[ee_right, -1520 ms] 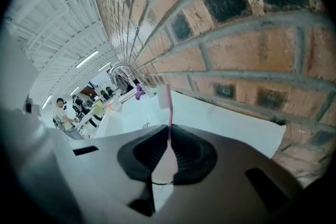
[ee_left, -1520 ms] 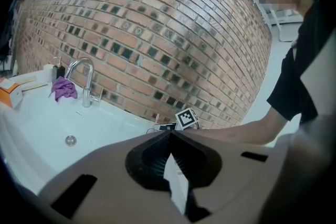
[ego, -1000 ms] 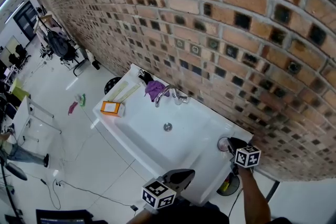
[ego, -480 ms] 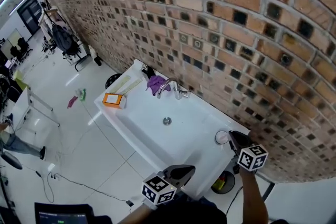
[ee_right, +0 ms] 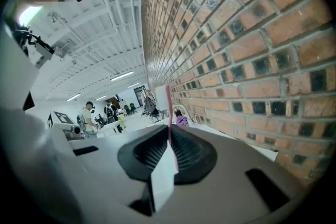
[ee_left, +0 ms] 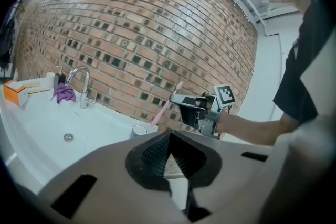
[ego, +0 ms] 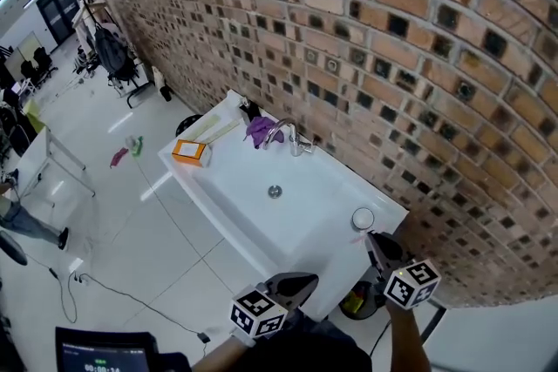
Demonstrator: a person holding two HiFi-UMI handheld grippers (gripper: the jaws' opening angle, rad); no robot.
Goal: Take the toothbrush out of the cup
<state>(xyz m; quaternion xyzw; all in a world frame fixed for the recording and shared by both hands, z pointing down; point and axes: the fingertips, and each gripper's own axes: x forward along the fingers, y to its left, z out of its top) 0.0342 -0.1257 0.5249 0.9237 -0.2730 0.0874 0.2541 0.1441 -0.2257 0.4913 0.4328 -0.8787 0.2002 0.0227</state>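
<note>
Pink toothbrush (ee_right: 168, 105) pinched in the right gripper (ee_right: 169, 134), jaws clamped on its handle, the shaft rising straight up ahead of them. From the left gripper view it slants up against the brick wall (ego: 392, 57), its lower end just beside the rim of the white cup (ego: 363, 219); whether they touch, I can't tell. The cup sits on the back corner of the sink (ego: 235, 187), by the wall, with the right gripper near it. Left gripper (ee_left: 169, 136) hangs in front of the sink, jaws pressed together, nothing between them. Purple cloth (ego: 259, 128) lies by the faucet (ego: 283, 133), orange box (ego: 190, 152) at the far end.
</note>
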